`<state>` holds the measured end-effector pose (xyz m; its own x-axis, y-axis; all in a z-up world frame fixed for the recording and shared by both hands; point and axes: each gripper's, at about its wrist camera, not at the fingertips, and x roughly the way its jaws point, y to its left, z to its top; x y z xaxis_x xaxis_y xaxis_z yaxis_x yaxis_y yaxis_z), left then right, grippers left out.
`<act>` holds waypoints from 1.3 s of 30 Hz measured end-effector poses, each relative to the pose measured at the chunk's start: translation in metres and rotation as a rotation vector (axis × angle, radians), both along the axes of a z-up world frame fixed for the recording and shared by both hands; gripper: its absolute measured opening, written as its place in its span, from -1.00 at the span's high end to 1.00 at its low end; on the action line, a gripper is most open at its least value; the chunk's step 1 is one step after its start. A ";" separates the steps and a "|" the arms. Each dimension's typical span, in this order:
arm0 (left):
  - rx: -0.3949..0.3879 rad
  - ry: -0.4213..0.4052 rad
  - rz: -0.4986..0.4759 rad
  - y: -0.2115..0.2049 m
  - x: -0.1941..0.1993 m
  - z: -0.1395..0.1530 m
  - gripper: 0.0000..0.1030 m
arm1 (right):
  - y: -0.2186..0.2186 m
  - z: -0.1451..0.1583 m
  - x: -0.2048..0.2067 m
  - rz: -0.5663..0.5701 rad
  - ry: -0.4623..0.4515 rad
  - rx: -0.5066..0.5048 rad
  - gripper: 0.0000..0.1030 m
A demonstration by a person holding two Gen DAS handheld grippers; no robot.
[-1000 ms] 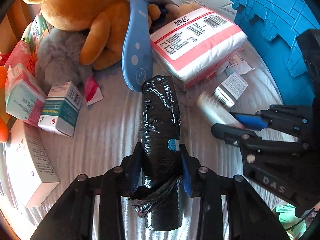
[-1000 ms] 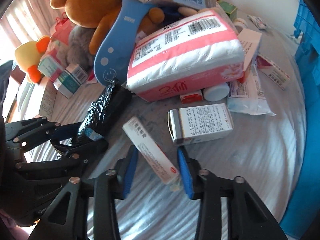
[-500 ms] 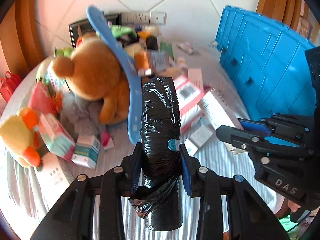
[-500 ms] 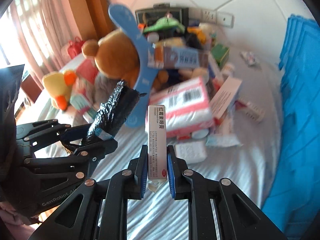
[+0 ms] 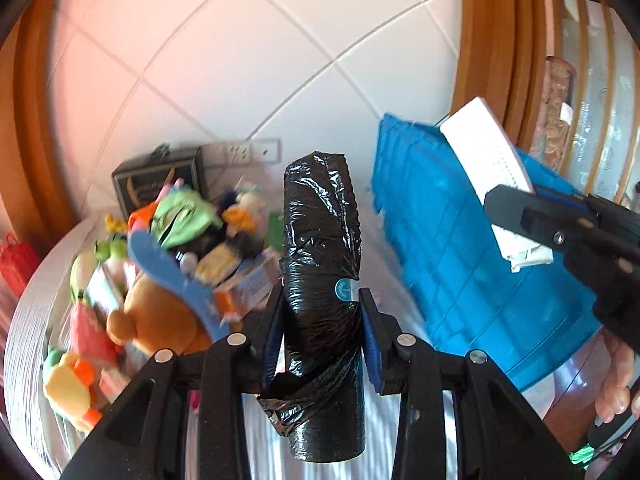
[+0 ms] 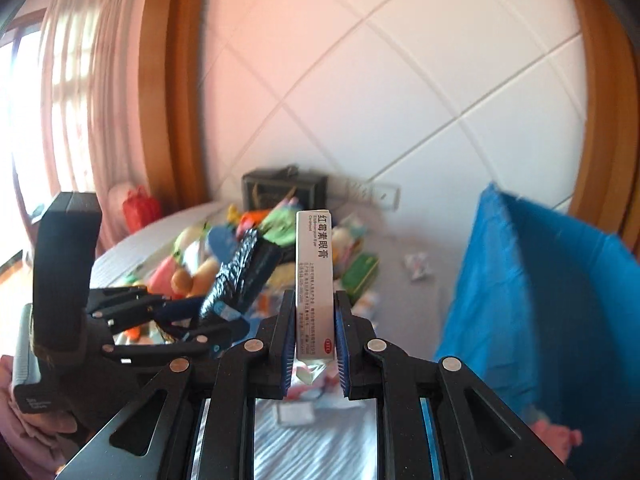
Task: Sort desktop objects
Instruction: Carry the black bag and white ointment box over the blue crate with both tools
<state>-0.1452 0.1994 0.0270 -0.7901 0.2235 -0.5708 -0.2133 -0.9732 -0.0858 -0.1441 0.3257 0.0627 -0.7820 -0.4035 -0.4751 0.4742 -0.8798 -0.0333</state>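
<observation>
Left hand-held gripper (image 5: pixel 320 320) is closed on a roll of black bin bags (image 5: pixel 320 280), pads pinching it approx mid-length, roll pointing fwd and up, clear of the table (image 5: pixel 28 320). A small round blue sticker sits on the roll just by the right pad. Right hand-held gripper (image 6: pixel 314 328) is clamped on a slim white ointment box (image 6: pixel 314 280) w/ red Chinese lettering, box standing upright between the pads, top end well above them, bottom flap poking out below. In the left wrist view the same box (image 5: pixel 492 168) shows tilted, up in front of the blue crate (image 5: pixel 460 260) on the right. Both items are held up in the air, near each other, not touching. Below and behind: pile of stuff on the striped table cover, incl. a brown teddy bear (image 5: pixel 160 320), a yellow duck toy (image 5: pixel 68 392), a blue shoehorn-like piece (image 5: pixel 176 276), small boxes, a green box (image 6: pixel 360 276). Much of the pile is blurred. White tiled wall w/ sockets (image 5: pixel 252 152) behind.
</observation>
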 end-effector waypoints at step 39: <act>-0.213 -0.162 -0.361 0.312 -0.065 0.037 0.34 | 0.293 0.015 -0.029 -0.699 -0.083 0.102 0.67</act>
<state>-0.2097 0.5116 0.0641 -0.5795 0.3328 -0.7439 -0.5432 -0.8382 0.0482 -0.1731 0.6183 0.0778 -0.8009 0.2290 -0.5533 -0.1954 -0.9734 -0.1200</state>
